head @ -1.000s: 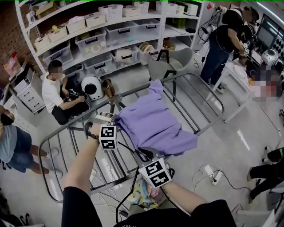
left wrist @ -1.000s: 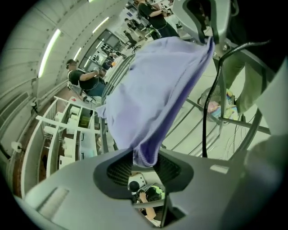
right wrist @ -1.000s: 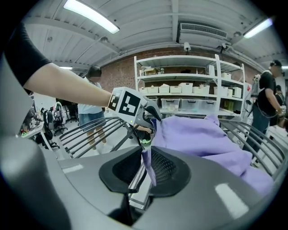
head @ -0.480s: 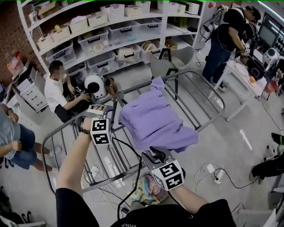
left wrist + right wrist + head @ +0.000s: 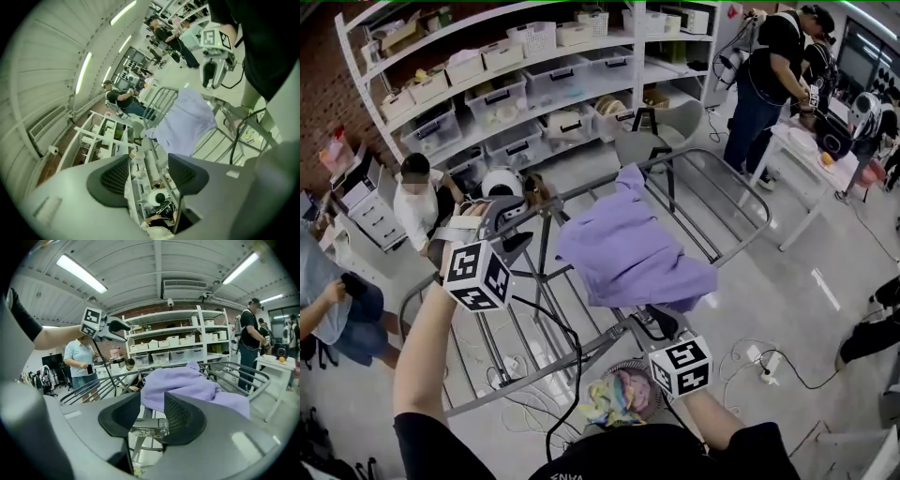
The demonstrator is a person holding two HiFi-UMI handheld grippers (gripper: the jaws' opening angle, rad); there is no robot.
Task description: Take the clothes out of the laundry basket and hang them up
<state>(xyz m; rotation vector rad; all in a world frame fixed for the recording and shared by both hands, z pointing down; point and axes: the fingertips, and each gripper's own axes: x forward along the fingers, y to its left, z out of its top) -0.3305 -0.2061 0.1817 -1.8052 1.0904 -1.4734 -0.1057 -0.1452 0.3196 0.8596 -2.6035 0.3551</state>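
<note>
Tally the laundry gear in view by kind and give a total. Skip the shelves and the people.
Grippers: 2, the left gripper and the right gripper, both open and empty
Drying rack: 1
Purple shirt, draped over the rack: 1
Laundry basket, colourful clothes inside: 1
Total: 5
</note>
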